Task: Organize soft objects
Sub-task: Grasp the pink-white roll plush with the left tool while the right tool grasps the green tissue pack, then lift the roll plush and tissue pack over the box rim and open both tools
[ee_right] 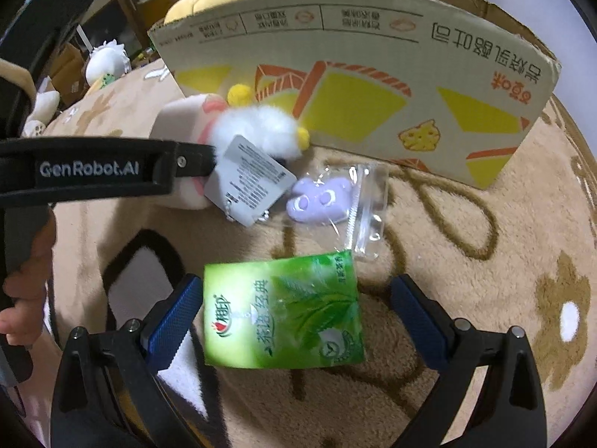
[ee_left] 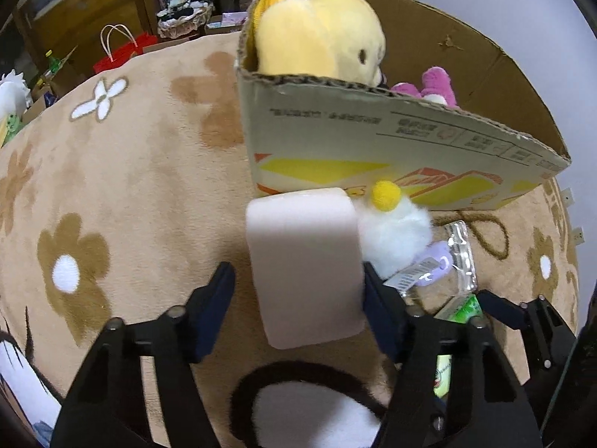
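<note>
Between my left gripper's (ee_left: 298, 287) fingers sits a pale pink block-shaped plush (ee_left: 306, 265), lying on the flower-patterned tan rug (ee_left: 130, 186) just in front of the cardboard box (ee_left: 373, 142). The jaws stand wide: the right-side pad touches the block's edge, while the left pad is apart from it with rug showing in the gap, so I have no grip on it. Pressed against the block's far right corner is a fluffy white toy with yellow pom-poms (ee_left: 391, 224), its paper tag (ee_right: 248, 181) hanging toward me in the right wrist view. Just beside that lies a lilac figure sealed in a clear bag (ee_right: 324, 201). Nearer still, a green tissue pack (ee_right: 283, 310) rests flat on the rug between the fingers of my right gripper (ee_right: 298, 324) — spread wide, the left pad right at the pack's edge, the other well off it, nothing held. Inside the box I see a big yellow plush (ee_left: 321, 33) filling the left end and a pink plush (ee_left: 433, 86) lower down to its right. Beyond the rug, at far left, a red paper bag (ee_left: 123, 50) stands.
</note>
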Demonstrator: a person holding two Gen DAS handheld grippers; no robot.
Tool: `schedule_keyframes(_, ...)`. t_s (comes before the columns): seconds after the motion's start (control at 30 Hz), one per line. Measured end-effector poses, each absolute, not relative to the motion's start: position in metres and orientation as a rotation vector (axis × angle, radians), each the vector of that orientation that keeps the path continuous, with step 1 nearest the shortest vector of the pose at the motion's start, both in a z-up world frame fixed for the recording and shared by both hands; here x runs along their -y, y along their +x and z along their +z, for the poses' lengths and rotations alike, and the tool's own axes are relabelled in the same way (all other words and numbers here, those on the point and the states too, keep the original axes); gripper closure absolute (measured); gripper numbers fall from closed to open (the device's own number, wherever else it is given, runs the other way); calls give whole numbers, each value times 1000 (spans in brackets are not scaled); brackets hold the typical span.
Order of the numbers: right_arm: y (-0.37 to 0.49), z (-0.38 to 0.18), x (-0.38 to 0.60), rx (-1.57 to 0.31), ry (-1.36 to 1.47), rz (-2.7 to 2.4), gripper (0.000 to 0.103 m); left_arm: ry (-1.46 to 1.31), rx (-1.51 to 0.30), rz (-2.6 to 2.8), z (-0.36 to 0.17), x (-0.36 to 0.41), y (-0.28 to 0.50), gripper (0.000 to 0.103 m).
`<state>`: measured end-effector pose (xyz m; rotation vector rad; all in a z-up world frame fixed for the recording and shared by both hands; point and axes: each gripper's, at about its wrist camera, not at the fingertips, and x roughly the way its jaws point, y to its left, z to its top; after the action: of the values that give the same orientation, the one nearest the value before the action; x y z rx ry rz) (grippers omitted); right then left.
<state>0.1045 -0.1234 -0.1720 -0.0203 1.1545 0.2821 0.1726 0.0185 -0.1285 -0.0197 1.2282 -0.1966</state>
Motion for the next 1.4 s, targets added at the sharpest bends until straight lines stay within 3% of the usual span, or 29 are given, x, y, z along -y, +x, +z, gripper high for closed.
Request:
schedule_keyframes(0.07, 103, -174, 123, -1158, -27, 278, 5, -30, -1228, -217, -128, -18, 172, 55)
schedule_keyframes(0.27, 100, -173, 125, -1160, -48, 287, 21, -14, -1206, -212, -126, -19, 169, 64)
schedule_keyframes(1.07, 75, -147, 151, -1096, -35, 267, 24, 50, -1207, -198, -111, -5, 121, 58)
schedule_keyframes(1.4, 69, -112, 177, -952, 12, 231, 24, 55, -1022, -148, -69, -12, 94, 59)
